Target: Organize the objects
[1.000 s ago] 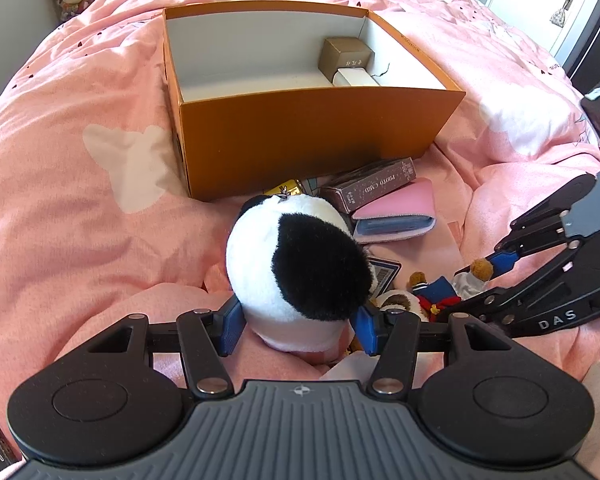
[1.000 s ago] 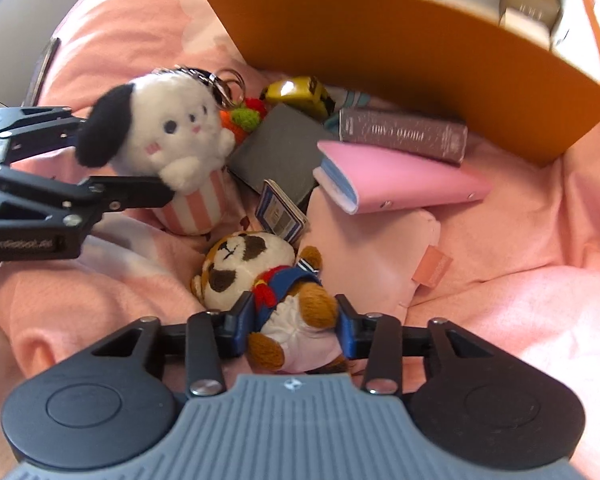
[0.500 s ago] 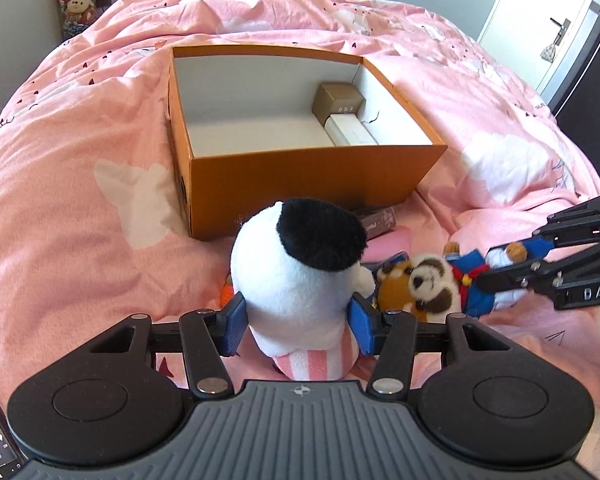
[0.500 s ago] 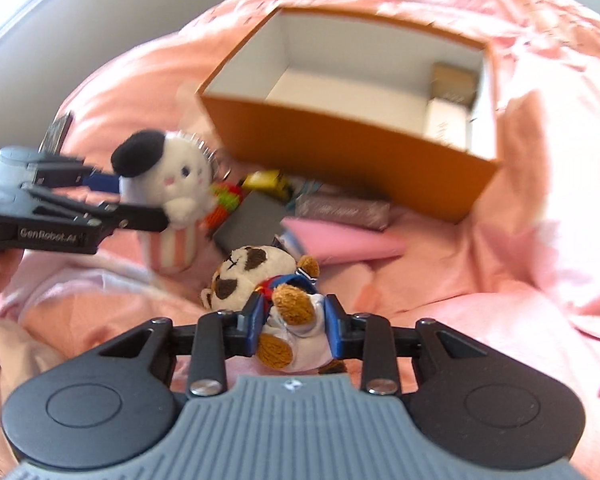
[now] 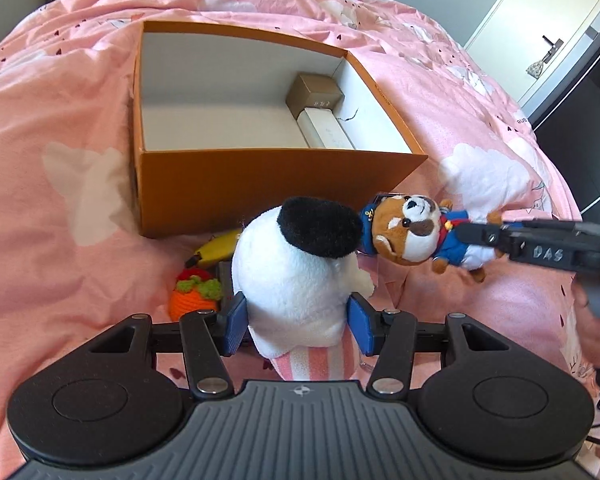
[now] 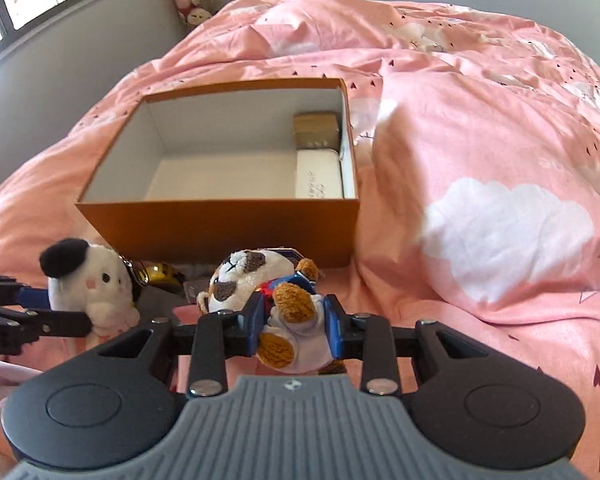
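My left gripper (image 5: 297, 326) is shut on a white plush dog with a black ear (image 5: 296, 276), held above the bed in front of the orange box (image 5: 268, 188). It also shows in the right wrist view (image 6: 90, 284). My right gripper (image 6: 294, 332) is shut on a brown-and-white plush in a blue sailor suit (image 6: 268, 292), which also shows in the left wrist view (image 5: 412, 236), lifted near the box's front right corner. The box (image 6: 220, 232) is open, with a tan box (image 6: 315, 128) and a white box (image 6: 318, 176) inside at its right.
On the pink duvet (image 5: 60, 160) below the plushes lie a knitted orange fruit (image 5: 194, 294) and a yellow banana-like toy (image 5: 216, 248). A dark flat item lies partly hidden under the plush dog. A white door (image 5: 548, 28) is at the far right.
Both grippers have lifted their plushes off the bed and risen higher. The sailor plush has moved closer to the box's front right corner.
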The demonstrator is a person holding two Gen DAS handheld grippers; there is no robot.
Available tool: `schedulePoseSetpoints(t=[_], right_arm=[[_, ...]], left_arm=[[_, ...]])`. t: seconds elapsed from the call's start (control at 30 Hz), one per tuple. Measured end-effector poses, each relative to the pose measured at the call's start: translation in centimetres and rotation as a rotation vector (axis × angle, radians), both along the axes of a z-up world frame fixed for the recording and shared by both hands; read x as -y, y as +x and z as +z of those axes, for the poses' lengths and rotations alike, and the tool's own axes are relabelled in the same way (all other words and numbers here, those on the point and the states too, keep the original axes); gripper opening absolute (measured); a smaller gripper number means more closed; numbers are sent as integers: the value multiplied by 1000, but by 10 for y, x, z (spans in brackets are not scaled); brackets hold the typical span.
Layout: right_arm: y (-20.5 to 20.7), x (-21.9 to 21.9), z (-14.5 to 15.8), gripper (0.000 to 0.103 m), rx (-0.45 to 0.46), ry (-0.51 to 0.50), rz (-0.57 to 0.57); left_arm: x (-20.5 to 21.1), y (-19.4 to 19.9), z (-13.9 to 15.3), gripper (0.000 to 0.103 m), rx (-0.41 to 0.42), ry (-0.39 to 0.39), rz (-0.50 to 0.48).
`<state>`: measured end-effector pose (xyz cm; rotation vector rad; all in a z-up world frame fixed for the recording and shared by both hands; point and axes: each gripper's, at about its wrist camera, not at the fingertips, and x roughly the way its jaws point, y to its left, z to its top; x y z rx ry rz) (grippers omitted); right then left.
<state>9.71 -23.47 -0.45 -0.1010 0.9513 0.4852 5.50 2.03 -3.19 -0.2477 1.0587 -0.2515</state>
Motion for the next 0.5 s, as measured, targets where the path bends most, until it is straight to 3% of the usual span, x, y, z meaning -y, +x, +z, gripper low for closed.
schedulePoseSetpoints(t=[0.17, 0.3, 0.5], right_arm=[[3, -1, -33, 35, -117, 6, -47], [1, -2, -47, 46, -214, 8, 14], [15, 7, -43, 59, -260, 20, 87]], left_arm=[[4, 12, -20, 60, -59, -12, 7], [4, 17, -34, 62, -84, 12, 18], [3, 14, -36, 69, -87, 50, 38]])
